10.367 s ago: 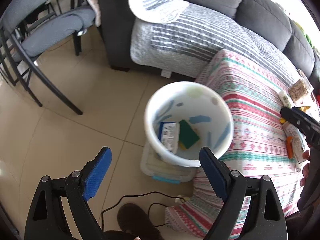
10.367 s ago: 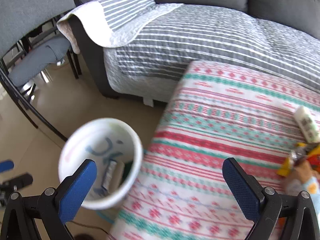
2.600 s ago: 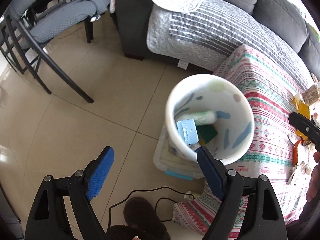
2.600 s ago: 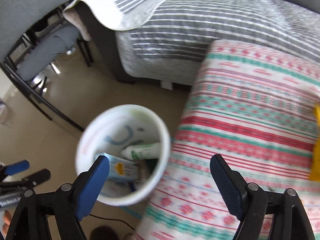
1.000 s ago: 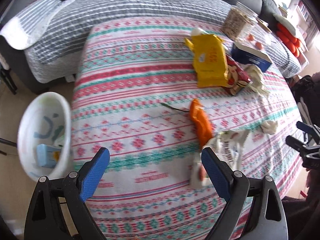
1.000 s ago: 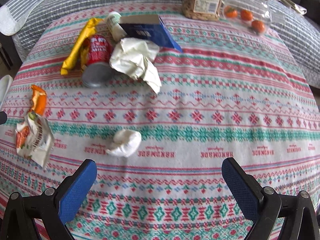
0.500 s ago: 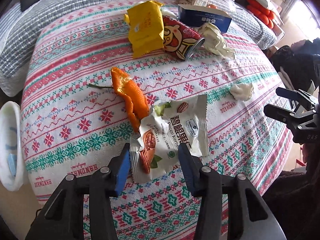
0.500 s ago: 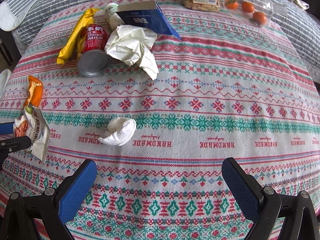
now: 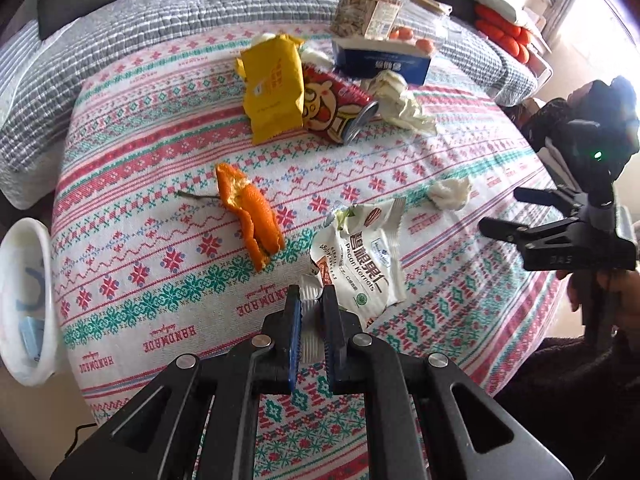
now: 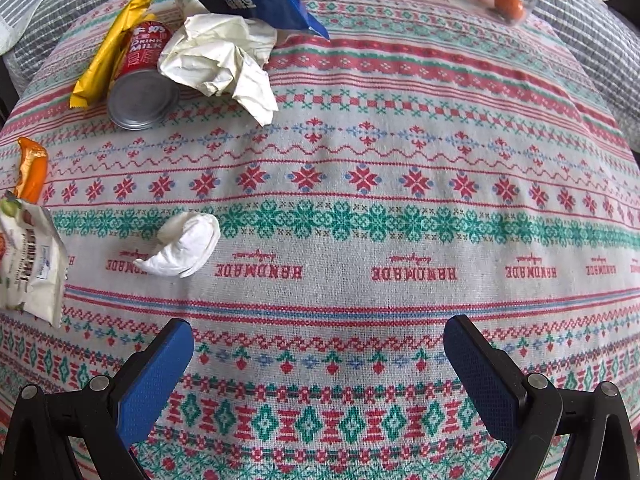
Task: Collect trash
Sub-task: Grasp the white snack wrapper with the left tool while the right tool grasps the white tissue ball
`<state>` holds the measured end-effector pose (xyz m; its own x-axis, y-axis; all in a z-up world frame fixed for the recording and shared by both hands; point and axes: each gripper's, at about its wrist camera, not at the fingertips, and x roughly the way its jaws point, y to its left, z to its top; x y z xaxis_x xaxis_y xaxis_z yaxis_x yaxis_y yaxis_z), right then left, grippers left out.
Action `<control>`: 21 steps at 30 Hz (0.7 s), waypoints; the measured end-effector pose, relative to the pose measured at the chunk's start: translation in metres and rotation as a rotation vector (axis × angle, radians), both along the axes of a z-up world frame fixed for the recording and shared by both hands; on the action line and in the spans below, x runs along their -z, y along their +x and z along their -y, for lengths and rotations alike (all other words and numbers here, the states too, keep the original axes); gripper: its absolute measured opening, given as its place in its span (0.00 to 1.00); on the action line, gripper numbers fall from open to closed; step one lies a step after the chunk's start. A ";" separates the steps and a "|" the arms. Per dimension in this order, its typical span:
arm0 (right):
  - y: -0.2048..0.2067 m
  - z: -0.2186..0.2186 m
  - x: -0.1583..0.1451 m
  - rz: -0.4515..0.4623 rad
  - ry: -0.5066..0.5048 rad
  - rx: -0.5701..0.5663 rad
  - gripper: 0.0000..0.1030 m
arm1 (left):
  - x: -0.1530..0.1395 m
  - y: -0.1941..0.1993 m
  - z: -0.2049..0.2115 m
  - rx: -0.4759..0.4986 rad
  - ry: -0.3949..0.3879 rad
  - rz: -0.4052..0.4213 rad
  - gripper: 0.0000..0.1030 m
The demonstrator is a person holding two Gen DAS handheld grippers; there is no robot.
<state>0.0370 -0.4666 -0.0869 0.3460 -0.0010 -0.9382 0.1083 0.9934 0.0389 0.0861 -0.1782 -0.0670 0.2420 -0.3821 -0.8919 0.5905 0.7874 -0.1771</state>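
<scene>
Pecan wrapper, white, torn open, lies on the patterned tablecloth near its front edge. Left gripper is pinched nearly closed on the wrapper's near corner; crumpled foil shows between the blue pads.

Landmark: the wrapper.
- Orange peel just left of it, apart, with a thin dark stem beyond the peel.
- Small wadded tissue to its right and a little farther back; same tissue shows in the right wrist view, beside the wrapper at that frame's left edge.
- Farther back: yellow packet leaning over a red milk can lying on its side, crumpled cream paper touching the can's right side, a blue box behind, then a clear jar of nuts.
- White bin well to the left, off the table's edge, rim showing, blue item inside.

Right gripper hovers over bare cloth at the front edge, right of the wrapper, fingers spread wide, holding nothing. From the left wrist view it sits at far right, a hand behind it.
</scene>
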 end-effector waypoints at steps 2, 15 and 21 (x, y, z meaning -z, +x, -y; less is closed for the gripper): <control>0.002 -0.001 0.001 0.005 0.010 -0.007 0.99 | -0.011 -0.002 -0.004 -0.009 -0.022 0.009 0.10; 0.026 -0.036 -0.002 0.020 0.080 -0.055 0.86 | -0.030 0.008 -0.031 -0.089 -0.063 0.033 0.10; 0.034 -0.042 0.001 0.013 0.063 -0.053 0.68 | -0.027 0.014 -0.037 -0.113 -0.061 0.032 0.10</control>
